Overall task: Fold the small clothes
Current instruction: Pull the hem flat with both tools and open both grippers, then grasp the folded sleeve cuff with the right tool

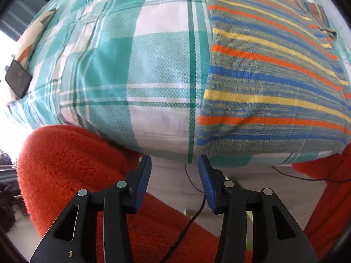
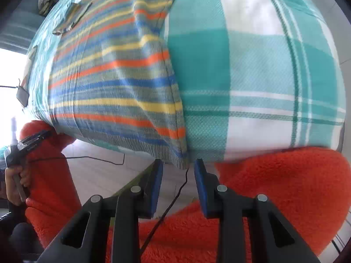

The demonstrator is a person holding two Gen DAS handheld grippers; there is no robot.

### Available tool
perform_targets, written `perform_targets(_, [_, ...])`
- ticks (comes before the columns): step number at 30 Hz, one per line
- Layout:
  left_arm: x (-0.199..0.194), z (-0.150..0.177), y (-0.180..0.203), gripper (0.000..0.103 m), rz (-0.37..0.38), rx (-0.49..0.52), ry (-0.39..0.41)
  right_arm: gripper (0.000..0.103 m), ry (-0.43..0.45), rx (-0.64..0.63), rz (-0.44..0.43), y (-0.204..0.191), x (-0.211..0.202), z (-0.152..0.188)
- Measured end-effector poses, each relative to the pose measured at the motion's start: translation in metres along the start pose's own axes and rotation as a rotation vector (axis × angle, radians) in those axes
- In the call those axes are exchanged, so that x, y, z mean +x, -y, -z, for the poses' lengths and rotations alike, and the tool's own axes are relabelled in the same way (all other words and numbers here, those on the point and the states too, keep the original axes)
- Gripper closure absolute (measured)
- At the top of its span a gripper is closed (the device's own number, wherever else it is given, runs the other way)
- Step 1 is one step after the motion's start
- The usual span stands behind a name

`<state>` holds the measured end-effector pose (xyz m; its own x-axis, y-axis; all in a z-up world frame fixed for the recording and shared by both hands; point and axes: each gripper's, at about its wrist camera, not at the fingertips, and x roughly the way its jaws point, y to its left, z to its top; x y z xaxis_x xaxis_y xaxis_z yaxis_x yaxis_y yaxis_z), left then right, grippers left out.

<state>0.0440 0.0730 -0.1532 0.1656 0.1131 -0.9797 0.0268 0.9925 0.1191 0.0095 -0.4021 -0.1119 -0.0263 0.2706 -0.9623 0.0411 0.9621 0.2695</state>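
My left tongs wide, off shirt hem corner. My right tongs wide, at shirt's other corner. Shirt flat on bed.

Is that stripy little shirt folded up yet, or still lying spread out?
Spread out. The orange, blue and yellow striped knit shirt lies flat on the teal plaid bedsheet, one short sleeve sticking out sideways.
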Motion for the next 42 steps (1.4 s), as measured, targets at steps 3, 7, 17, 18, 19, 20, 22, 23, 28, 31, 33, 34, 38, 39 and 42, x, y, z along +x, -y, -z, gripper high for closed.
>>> perform_targets(3, [-0.036,-0.017,-0.01,0.042,0.019,-0.054,0.178,0.072,0.175,0.036,-0.035,0.015,-0.062,-0.025])
perform_targets(7, [-0.016,-0.047,0.007,0.034,0.134,-0.041,0.351,0.063,0.371,0.007,-0.071,0.01,-0.082,-0.083])
perform_targets(17, [0.048,-0.047,0.058,0.032,0.113,0.134,0.343,0.098,0.346,0.032,-0.1,-0.014,0.045,-0.204])
perform_targets(18, [0.047,-0.047,0.054,0.032,0.121,0.121,0.341,0.098,0.375,0.021,-0.042,-0.016,0.041,-0.201])
perform_targets(19, [0.05,-0.047,0.051,0.03,0.138,0.102,0.333,0.098,0.397,0.023,0.025,-0.012,0.034,-0.2])
perform_targets(20, [0.053,-0.048,0.049,0.029,0.152,0.085,0.321,0.098,0.411,0.015,0.055,-0.008,0.031,-0.199])
perform_targets(22, [0.058,-0.052,0.049,0.027,0.155,0.077,0.31,0.097,0.366,-0.005,0.06,-0.006,0.045,-0.204])
perform_targets(23, [0.057,-0.052,0.05,0.025,0.147,0.082,0.312,0.097,0.363,-0.032,0.081,-0.01,0.049,-0.205])
perform_targets(28, [0.053,-0.049,0.047,0.024,0.144,0.076,0.311,0.067,0.367,-0.107,0.115,-0.013,0.032,-0.192])
perform_targets(31, [0.054,-0.047,0.044,0.024,0.149,0.066,0.308,0.067,0.417,-0.288,0.315,-0.027,-0.002,-0.166])
perform_targets(33, [0.055,-0.049,0.045,0.023,0.146,0.065,0.309,0.062,0.455,-0.431,0.363,-0.049,-0.021,-0.153])
perform_targets(34, [0.056,-0.051,0.047,0.022,0.143,0.064,0.311,0.057,0.466,-0.497,0.358,-0.061,-0.025,-0.151])
perform_targets(38, [0.058,-0.054,0.051,0.017,0.127,0.061,0.318,0.043,0.485,-0.651,0.337,-0.098,-0.002,-0.172])
perform_targets(39, [0.058,-0.054,0.051,0.017,0.125,0.061,0.321,0.043,0.481,-0.655,0.336,-0.103,0.012,-0.186])
perform_targets(42, [0.059,-0.052,0.05,0.015,0.12,0.06,0.327,0.043,0.482,-0.651,0.332,-0.113,0.051,-0.215])
